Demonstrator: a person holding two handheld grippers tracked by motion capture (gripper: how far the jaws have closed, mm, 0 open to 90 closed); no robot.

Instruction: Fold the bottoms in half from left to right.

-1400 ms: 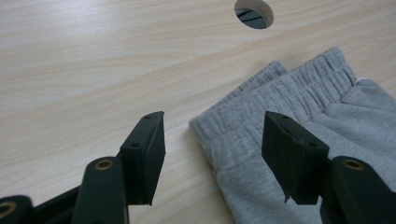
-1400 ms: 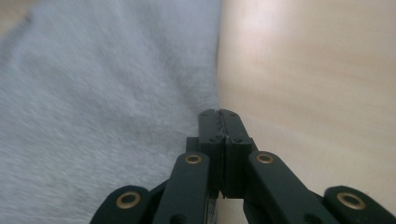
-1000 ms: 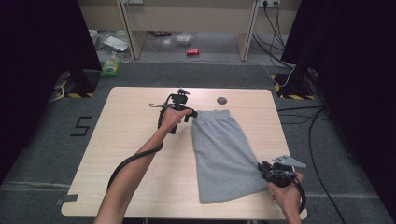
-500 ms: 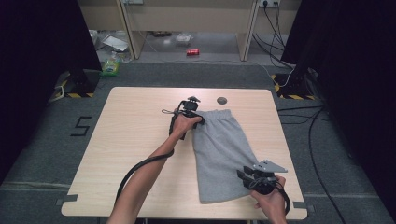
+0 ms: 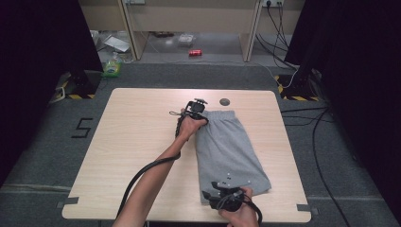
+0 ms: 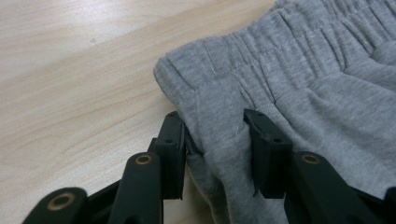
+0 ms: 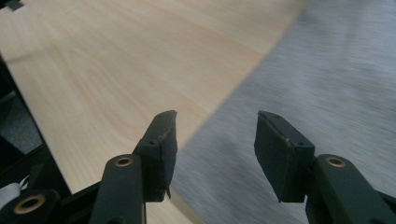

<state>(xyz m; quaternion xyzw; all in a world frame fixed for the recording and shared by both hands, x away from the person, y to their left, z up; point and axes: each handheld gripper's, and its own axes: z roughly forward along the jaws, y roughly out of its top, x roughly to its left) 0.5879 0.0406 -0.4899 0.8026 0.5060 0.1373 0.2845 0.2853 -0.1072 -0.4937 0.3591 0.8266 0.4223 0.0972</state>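
Shorts [image 5: 230, 149] lie flat on table [image 5: 137, 142], waistband corner straddled by wide jaws of left gripper [image 6: 217, 154], right gripper [image 7: 215, 149] held wide over bottom hem; closing on both judged next.

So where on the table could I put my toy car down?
The big bare patch of the light wooden table left of the reaching forearm is free. A narrower bare strip runs right of the grey fabric shorts. It is crowded around the shorts, where the left tongs and right tongs work.
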